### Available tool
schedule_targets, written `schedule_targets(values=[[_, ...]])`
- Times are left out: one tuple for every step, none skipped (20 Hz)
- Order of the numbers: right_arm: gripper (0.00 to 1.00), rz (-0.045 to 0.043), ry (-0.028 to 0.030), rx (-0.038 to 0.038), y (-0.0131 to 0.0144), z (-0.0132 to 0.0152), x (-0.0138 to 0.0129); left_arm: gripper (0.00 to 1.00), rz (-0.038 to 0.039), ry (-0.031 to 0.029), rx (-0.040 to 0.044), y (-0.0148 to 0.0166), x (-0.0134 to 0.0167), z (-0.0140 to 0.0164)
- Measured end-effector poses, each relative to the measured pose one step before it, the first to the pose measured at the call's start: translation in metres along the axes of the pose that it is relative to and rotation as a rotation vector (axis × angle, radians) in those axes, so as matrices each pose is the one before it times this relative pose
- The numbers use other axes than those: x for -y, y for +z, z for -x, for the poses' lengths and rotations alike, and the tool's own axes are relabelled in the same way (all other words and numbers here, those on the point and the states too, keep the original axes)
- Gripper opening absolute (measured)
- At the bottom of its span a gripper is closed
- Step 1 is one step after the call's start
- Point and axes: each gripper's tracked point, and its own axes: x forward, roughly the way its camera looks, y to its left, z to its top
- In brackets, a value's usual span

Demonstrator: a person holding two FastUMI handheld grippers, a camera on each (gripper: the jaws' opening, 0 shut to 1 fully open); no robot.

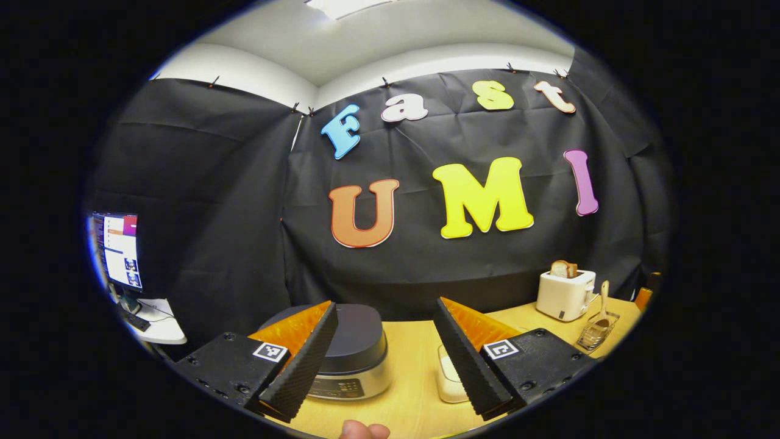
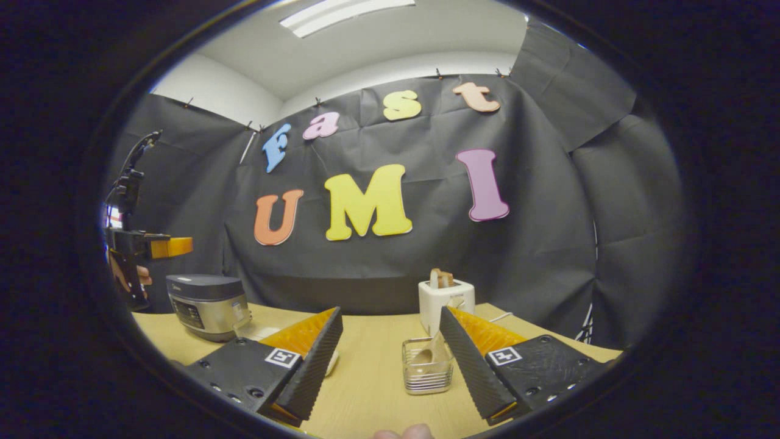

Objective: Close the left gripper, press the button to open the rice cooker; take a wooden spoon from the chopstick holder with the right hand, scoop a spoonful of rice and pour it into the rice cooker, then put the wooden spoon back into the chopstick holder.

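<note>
Black cloth wall (image 1: 231, 201) pinned along its top edge, wrapping the booth's corner. White ceiling (image 1: 390, 42) above, lit by a ceiling light (image 2: 347, 12). Pale wooden table (image 2: 372, 360) below. Monitor (image 1: 117, 250) glowing on a white side desk (image 1: 159, 328).

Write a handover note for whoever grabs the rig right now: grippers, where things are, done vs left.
Left gripper: open, holding nothing, hovering above the rice cooker.
Right gripper: open, holding nothing, aimed at the chopstick holder.
Rice cooker: on the table's left side, lid shut.
Wooden spoon: standing in the chopstick holder, in front of the toaster.
White container: just right of the cooker, partly hidden by a finger; contents not visible.
Done: nothing yet.
Left: close the left gripper, press the button, take the spoon, scoop rice, pour it in, return the spoon.
</note>
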Motion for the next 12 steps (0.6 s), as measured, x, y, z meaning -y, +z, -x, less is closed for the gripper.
schedule_targets(values=[[0.92, 0.00109, -0.00330, 0.00671, 0.00310, 0.00139, 0.00075, 1.00, 0.01347, -0.02020, 0.00403, -0.00127, 0.01432, 0.00713], [0.95, 0.00509, -0.00409, 0.00388, 0.00156, 0.00021, 0.00048, 1.00, 0.00176, -0.01410, 0.00287, -0.00488, 0.00516, 0.00608], [0.95, 0.00426, -0.00311, 0.00165, 0.00188, 0.00153, -0.00126, 1.00, -0.00225, -0.01493, 0.00130, -0.00156, 0.00792, 0.00987], [0.95, 0.00232, 0.00064, 0.00236, 0.00123, 0.00297, -0.00384, 1.00, 0.00223, -0.00864, 0.00405, -0.00108, 0.00739, 0.00908], [0.95, 0.00324, 0.00484, 0.00369, 0.00252, 0.00287, -0.00525, 1.00, 0.01179, -0.01629, 0.00768, 0.00006, 0.00833, 0.00895], [0.92, 0.01089, 0.00410, 0.00448, 0.00200, 0.00273, -0.00581, 1.00, 0.00749, -0.00534, 0.00228, -0.00055, 0.00528, 0.00739], [0.95, 0.01318, 0.00198, -0.00186, 0.00076, 0.00219, -0.00476, 1.00, -0.00469, -0.00105, -0.01044, -0.00321, 0.00195, 0.00705], [0.95, 0.00573, 0.00507, -0.00177, 0.00066, 0.00210, -0.00565, 1.00, -0.00090, 0.01198, 0.00084, -0.00192, -0.00133, 0.00650], [0.95, -0.00089, 0.00364, 0.00513, 0.00373, 0.00236, -0.00549, 1.00, 0.00996, -0.00498, 0.00343, -0.00201, 0.00254, 0.00472], [0.95, -0.00062, 0.00153, 0.00709, 0.00411, 0.00231, -0.00583, 1.00, 0.01423, -0.00848, 0.00553, -0.00146, 0.00413, 0.00419], [0.95, 0.00304, -0.00401, 0.01089, 0.00394, 0.00250, -0.00432, 1.00, 0.00362, -0.00279, 0.00350, -0.00239, 0.00018, 0.00461], [0.92, 0.00313, -0.00195, 0.00868, 0.00329, 0.00247, -0.00460, 1.00, -0.01170, 0.00486, 0.00541, -0.00058, -0.00191, 0.00273]])
